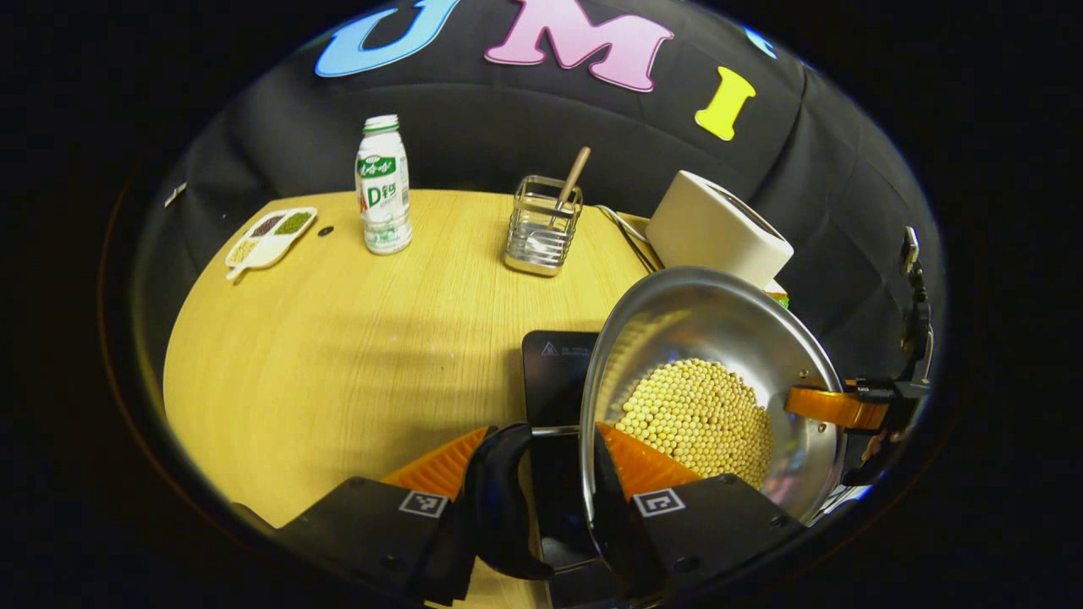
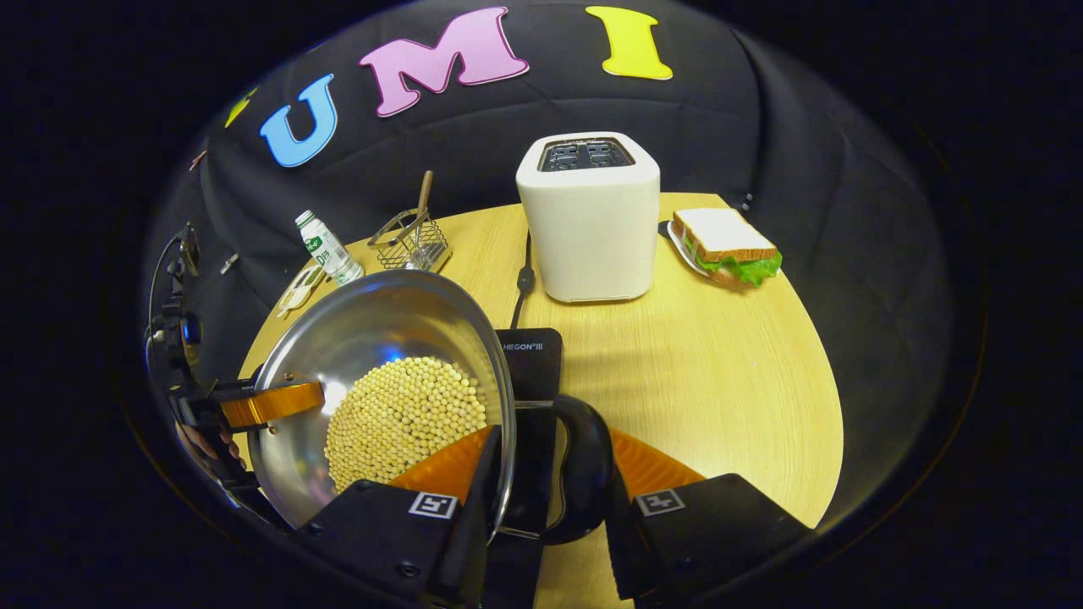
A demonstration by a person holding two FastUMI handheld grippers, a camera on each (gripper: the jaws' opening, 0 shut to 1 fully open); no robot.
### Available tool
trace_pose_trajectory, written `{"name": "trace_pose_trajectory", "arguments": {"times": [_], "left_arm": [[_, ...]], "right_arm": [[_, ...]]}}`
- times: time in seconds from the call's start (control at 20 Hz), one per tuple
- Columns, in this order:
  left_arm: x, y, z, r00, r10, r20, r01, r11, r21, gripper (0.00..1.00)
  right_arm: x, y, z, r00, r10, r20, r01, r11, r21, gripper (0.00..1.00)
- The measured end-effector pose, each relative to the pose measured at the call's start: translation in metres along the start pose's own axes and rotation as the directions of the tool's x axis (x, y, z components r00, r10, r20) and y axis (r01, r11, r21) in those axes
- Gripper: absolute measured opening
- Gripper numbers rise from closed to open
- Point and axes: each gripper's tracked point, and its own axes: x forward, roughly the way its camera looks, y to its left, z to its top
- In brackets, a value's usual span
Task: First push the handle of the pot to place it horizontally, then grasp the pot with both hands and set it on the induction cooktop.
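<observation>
Steel pot (image 1: pixel 719 372), loaded with beans (image 1: pixel 698 419), hangs level between both grippers above the induction cooktop (image 1: pixel 554 376): left gripper (image 1: pixel 541 474) and right gripper (image 2: pixel 541 474) each clamp an opposite side handle (image 2: pixel 584 469), keeping the load balanced for set-down.

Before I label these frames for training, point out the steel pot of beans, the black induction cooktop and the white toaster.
Steel pot of yellow beans (image 1: pixel 719 330), left gripper view, bare inner wall.
Black induction cooktop (image 2: pixel 531 359), right gripper view, top surface by the rear edge.
White toaster (image 2: pixel 590 228), right gripper view, front face.
</observation>
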Motion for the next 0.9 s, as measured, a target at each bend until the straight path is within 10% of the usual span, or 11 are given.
{"name": "trace_pose_trajectory", "arguments": {"times": [0.9], "left_arm": [[-0.002, 0.004, -0.008, 0.997, 0.038, -0.071, -0.041, 0.998, -0.044, 0.71]], "right_arm": [[-0.004, -0.001, -0.013, 0.999, 0.032, -0.040, -0.029, 0.997, 0.078, 0.69]]}}
